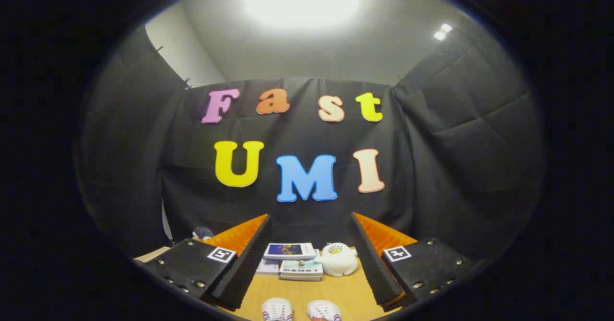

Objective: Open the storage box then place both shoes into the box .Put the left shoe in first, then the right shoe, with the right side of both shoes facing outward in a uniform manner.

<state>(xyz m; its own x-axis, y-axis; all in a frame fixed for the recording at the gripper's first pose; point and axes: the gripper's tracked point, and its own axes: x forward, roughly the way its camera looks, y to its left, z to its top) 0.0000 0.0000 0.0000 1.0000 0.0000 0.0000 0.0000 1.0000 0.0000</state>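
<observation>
My gripper (311,225) is held high and level, its two fingers (249,249) spread wide apart with nothing between them. Two white shoes with red and blue stripes lie side by side on the wooden table, low between the fingers: one shoe (277,310) on the left and the other shoe (324,310) on the right, toes pointing away from me. I see just their front parts.
Beyond the shoes, a stack of books (291,262) rests on the wooden table (297,292), with a white plush duck (338,258) beside it on the right. A small dark plush toy (202,233) peeks out behind the left finger. Black cloth walls surround the booth.
</observation>
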